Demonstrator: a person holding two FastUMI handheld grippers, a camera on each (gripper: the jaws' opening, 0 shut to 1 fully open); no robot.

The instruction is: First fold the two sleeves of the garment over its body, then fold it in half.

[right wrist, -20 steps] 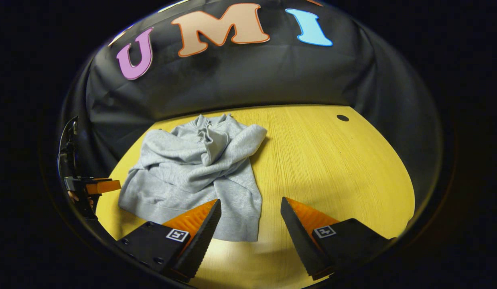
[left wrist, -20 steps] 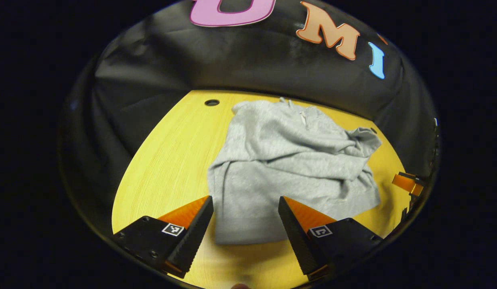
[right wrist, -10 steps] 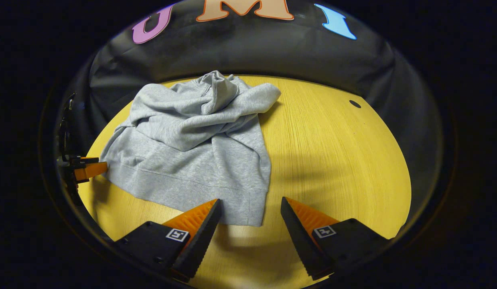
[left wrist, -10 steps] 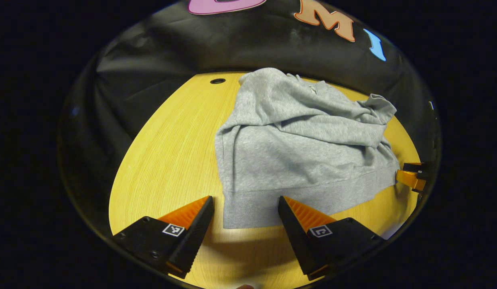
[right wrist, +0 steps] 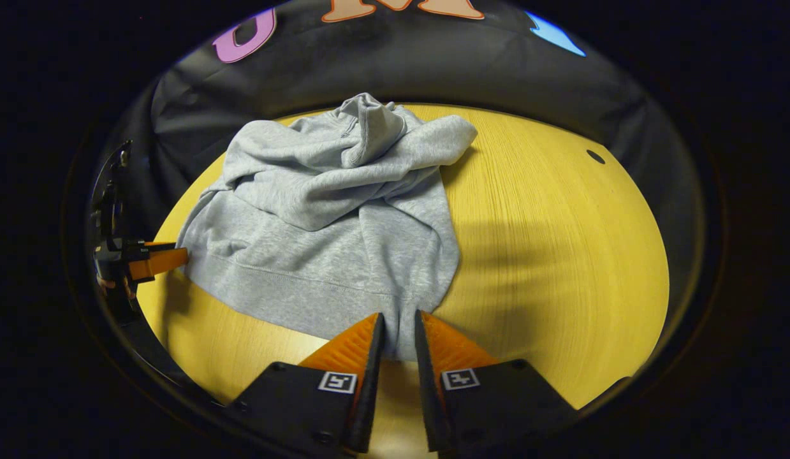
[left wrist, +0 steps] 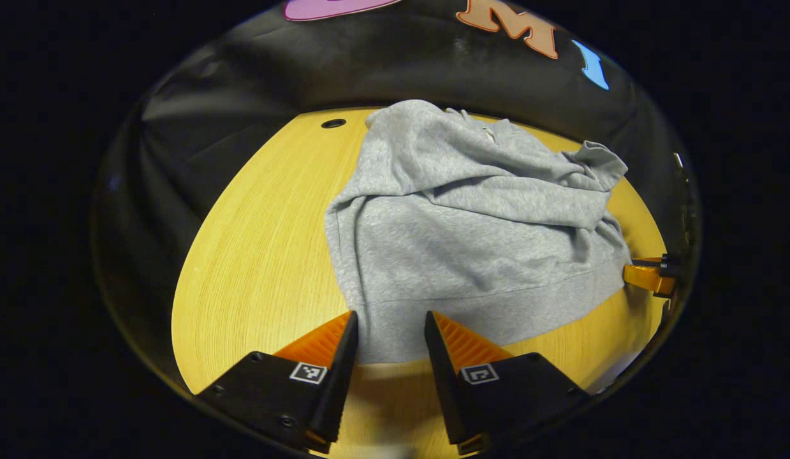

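A grey sweatshirt [left wrist: 471, 236] lies on the round yellow table [left wrist: 261, 255], both sleeves crossed over its body and the hem nearest me. My left gripper [left wrist: 390, 317] straddles the hem's left corner, its fingers partly closed with a gap still showing beside the cloth. In the right gripper view, the sweatshirt [right wrist: 331, 229] bunches toward my right gripper [right wrist: 399, 317], which is shut on the hem's right corner. The right gripper [left wrist: 648, 277] appears at the far right of the left gripper view. The left gripper [right wrist: 153, 261] sits at the left edge of the right gripper view.
The table [right wrist: 548, 242] has a small dark hole [left wrist: 333, 123] near its back edge, and another hole [right wrist: 595, 156] on the right side. Black cloth walls the booth behind the table. Bare wood lies on both sides of the garment.
Both grippers came down and forward onto the hem. The right gripper's fingers closed on the hem corner. The left gripper's fingers narrowed around the other corner.
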